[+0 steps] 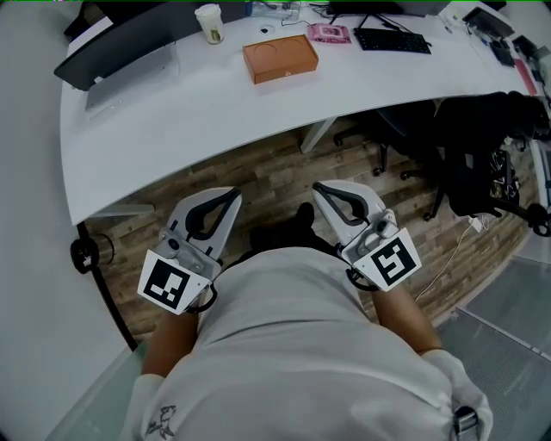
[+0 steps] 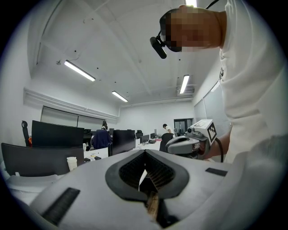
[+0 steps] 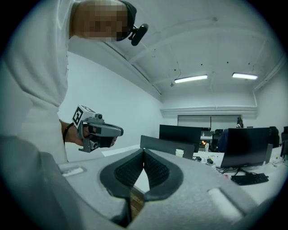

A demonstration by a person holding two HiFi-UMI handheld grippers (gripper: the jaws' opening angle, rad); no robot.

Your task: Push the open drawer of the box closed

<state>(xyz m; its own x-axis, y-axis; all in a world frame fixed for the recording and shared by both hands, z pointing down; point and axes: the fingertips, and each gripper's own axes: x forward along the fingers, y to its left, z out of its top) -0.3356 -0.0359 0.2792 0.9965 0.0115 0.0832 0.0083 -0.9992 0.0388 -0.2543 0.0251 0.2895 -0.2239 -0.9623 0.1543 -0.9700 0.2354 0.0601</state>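
An orange box (image 1: 280,59) with a round mark on its lid lies on the white desk (image 1: 215,129), far from both grippers. From here I cannot make out its drawer. My left gripper (image 1: 232,195) and right gripper (image 1: 318,187) are held close to the person's body, below the desk's front edge, both pointing toward the desk. Each has its jaws together with nothing between them. In the left gripper view the left gripper (image 2: 145,152) is shut and the right gripper (image 2: 185,143) shows beside it. The right gripper view shows the right gripper (image 3: 144,150) shut and the left gripper (image 3: 100,130) alongside.
On the desk stand a paper cup (image 1: 209,23), a pink item (image 1: 330,34), a black keyboard (image 1: 392,40) and a dark laptop (image 1: 112,52). Black office chairs (image 1: 478,146) stand at the right over the wooden floor (image 1: 275,177). A cable (image 1: 448,258) trails on the floor.
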